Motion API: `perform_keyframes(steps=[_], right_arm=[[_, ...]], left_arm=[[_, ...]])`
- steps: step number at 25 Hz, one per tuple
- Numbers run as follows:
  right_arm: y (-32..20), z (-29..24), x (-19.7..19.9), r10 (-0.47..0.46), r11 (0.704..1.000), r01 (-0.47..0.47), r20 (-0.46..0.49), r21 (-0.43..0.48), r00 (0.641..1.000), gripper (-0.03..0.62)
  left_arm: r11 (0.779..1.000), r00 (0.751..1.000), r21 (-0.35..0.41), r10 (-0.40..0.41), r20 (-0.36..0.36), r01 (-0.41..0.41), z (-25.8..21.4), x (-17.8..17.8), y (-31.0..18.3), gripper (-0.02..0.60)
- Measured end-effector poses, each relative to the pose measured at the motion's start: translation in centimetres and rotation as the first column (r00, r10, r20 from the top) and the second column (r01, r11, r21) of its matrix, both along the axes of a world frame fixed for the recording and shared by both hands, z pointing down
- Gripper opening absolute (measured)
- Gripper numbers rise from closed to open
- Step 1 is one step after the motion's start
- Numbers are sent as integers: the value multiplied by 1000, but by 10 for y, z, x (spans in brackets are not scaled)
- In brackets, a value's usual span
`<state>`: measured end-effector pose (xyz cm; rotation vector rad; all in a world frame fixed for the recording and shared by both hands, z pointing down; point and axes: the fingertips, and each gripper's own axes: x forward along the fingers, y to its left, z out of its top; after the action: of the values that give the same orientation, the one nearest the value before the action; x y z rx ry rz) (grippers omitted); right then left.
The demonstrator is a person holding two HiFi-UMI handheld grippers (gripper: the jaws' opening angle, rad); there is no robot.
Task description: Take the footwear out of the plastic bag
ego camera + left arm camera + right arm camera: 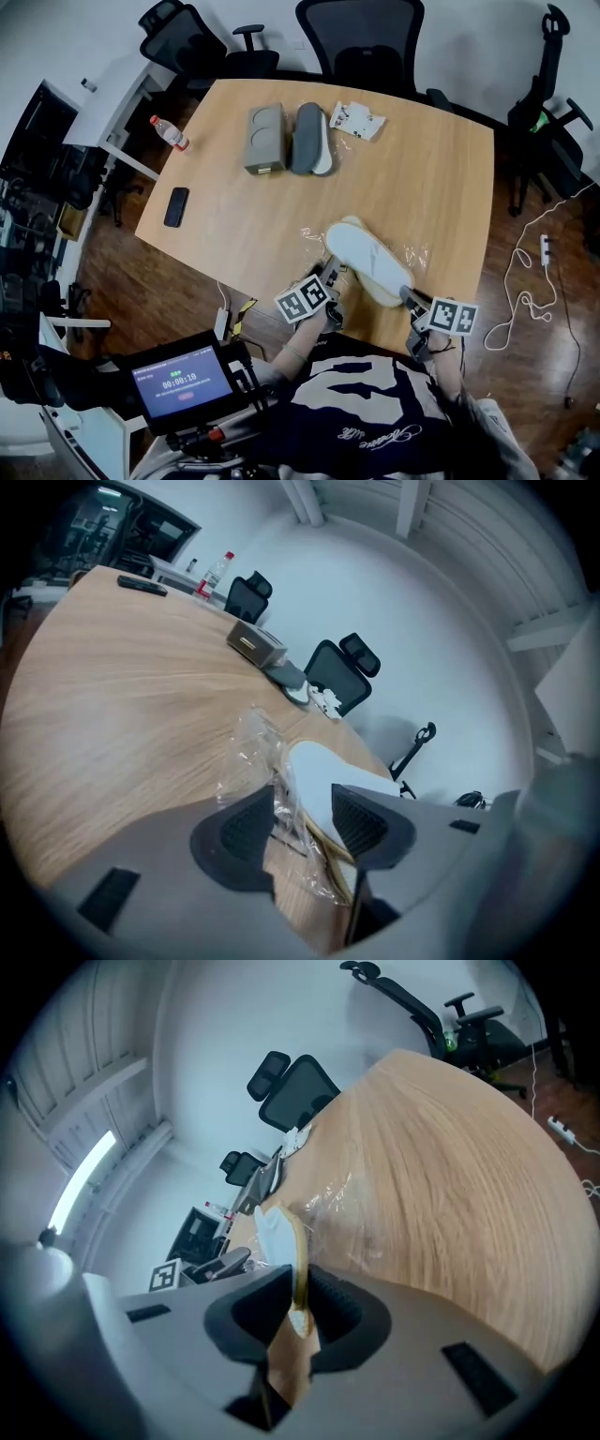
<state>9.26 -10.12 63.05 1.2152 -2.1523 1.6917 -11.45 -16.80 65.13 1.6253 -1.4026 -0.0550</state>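
Head view: one pale slipper (367,261) lies sole up near the front edge of the wooden table (441,159), white with a tan rim. The crinkled clear bag (415,253) shows on both sides of it; whether the slipper is still inside cannot be told. The right gripper (298,1309) has its jaws narrow and clamped on the slipper's thin tan rim, with the rest reaching ahead of the tips. The left gripper (302,822) has its jaws apart, with a loose fold of bag between the pads and the slipper just ahead. Both grippers slant downward, side by side.
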Motion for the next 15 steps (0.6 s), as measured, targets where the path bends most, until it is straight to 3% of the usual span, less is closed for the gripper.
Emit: perform_keyframes(steps=[2, 4, 7, 10, 12, 15], right_arm=[[-1, 7, 3, 0, 1000, 0, -51, 2, 999, 52], [-2, 12, 6, 4, 1000, -4, -85, 5, 996, 54], [-5, 17, 9, 11, 1000, -10, -112, 7, 994, 55], [-4, 20, 10, 10, 1000, -8, -126, 15, 992, 58], [-4, 20, 10, 7, 1000, -4, -121, 28, 993, 59], [-5, 16, 9, -3, 996, 16, -135, 90, 991, 66]], left_arm=[[998, 998, -18, 55, -4, -55, 1, 7, 4, 247], [993, 993, -46, 112, 42, -110, 4, 10, 11, 332], [982, 966, -102, 173, 190, -156, 8, 0, 22, 351], [986, 936, -108, 153, 319, -124, 4, -21, 33, 351], [993, 938, -71, 112, 328, -94, -6, -30, 38, 351], [998, 969, -3, 56, 242, -57, -25, -31, 44, 350]])
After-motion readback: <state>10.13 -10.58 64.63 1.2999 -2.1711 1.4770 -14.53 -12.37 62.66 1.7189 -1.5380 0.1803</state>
